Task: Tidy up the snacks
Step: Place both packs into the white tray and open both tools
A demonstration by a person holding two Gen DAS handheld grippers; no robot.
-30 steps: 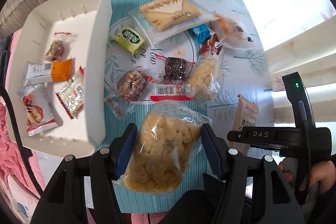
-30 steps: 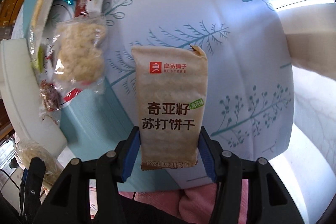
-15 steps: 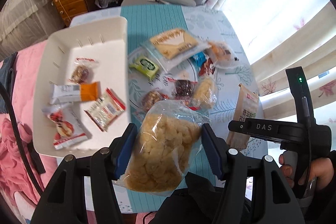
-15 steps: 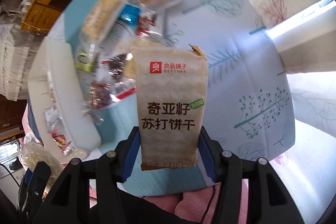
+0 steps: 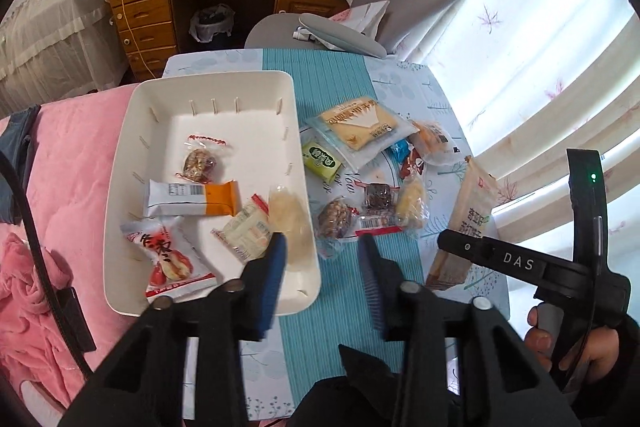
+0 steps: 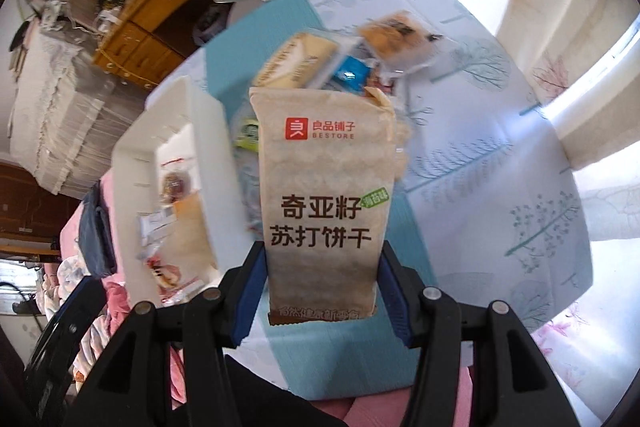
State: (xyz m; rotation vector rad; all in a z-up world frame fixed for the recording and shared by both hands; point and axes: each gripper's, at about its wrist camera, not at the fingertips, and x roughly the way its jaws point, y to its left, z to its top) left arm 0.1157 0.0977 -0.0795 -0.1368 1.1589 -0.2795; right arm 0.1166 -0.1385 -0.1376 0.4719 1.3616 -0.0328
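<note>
Left gripper point(image 5: 322, 253) spread, nothing between the jaws, above the near right edge of the white tray point(image 5: 136, 131). Puffed snack bag point(image 5: 289, 223), blurred, inside the tray's right wall. Right gripper point(image 6: 323, 277) pinching a BESTORE soda cracker pack point(image 6: 324, 195) above the table point(image 6: 480, 167); loose snacks beyond.

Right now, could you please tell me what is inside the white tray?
The white tray holds a nut snack, an orange-white bar, a red-printed packet, a small clear packet and a blurred puffed-snack bag. The left tongs cover its near corner.
</note>
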